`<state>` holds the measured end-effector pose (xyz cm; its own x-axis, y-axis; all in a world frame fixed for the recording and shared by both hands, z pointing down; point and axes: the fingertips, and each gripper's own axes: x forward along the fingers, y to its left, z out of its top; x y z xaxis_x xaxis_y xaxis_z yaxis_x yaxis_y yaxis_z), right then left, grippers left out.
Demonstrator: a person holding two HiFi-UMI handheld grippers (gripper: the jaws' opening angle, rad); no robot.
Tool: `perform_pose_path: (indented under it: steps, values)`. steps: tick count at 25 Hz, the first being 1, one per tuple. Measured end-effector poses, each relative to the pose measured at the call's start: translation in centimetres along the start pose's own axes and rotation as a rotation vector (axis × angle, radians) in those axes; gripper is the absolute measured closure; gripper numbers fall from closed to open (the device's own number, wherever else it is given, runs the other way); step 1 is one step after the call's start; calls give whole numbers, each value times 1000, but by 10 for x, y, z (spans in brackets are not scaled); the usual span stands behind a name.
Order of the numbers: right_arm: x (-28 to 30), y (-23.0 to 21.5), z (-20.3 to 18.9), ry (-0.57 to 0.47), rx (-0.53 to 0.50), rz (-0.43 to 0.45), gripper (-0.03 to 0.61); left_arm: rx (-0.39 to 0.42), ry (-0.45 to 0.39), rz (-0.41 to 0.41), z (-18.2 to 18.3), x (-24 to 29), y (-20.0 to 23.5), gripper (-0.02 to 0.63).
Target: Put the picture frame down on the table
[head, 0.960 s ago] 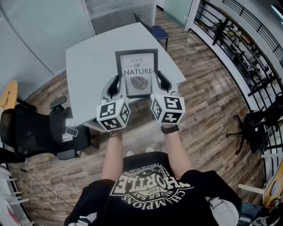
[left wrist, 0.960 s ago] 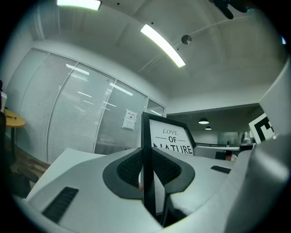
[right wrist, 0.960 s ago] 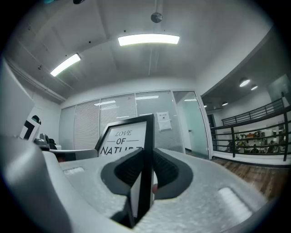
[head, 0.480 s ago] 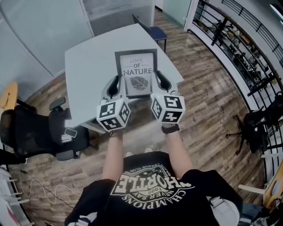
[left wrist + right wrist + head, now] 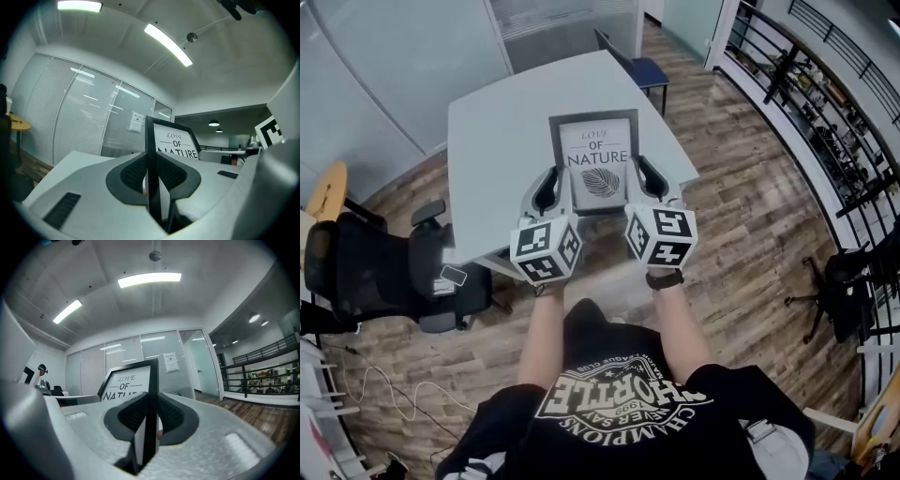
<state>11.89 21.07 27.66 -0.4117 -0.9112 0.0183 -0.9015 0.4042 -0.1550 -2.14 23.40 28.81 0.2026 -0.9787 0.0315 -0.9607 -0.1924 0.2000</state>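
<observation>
A black office chair (image 5: pixel 384 281) stands left of the grey table (image 5: pixel 497 131). The left gripper (image 5: pixel 551 190) has its jaws pressed onto the left edge of the picture frame (image 5: pixel 597 157) (black border, "LOVE OF NATURE" print with a leaf), which shows over the table's near part, facing the person. The right gripper (image 5: pixel 644 178) clamps the frame's right edge. A blue chair (image 5: pixel 642 67) sits beyond the table's far corner.

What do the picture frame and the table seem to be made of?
The picture frame: matte black border, likely painted wood or plastic; no grain shows. The table: smooth pale grey top, even colour, probably laminate.
</observation>
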Motion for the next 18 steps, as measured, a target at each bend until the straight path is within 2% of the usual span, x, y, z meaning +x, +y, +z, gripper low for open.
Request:
perform_pose_path:
  steps: [4,18]
  values:
    - [24,4,-15,22,7,21,515,-15,19,25,-10,16,21,545]
    - [150,-20,-21,46,2,-6,515,-38,43,2,-8,135,79,545]
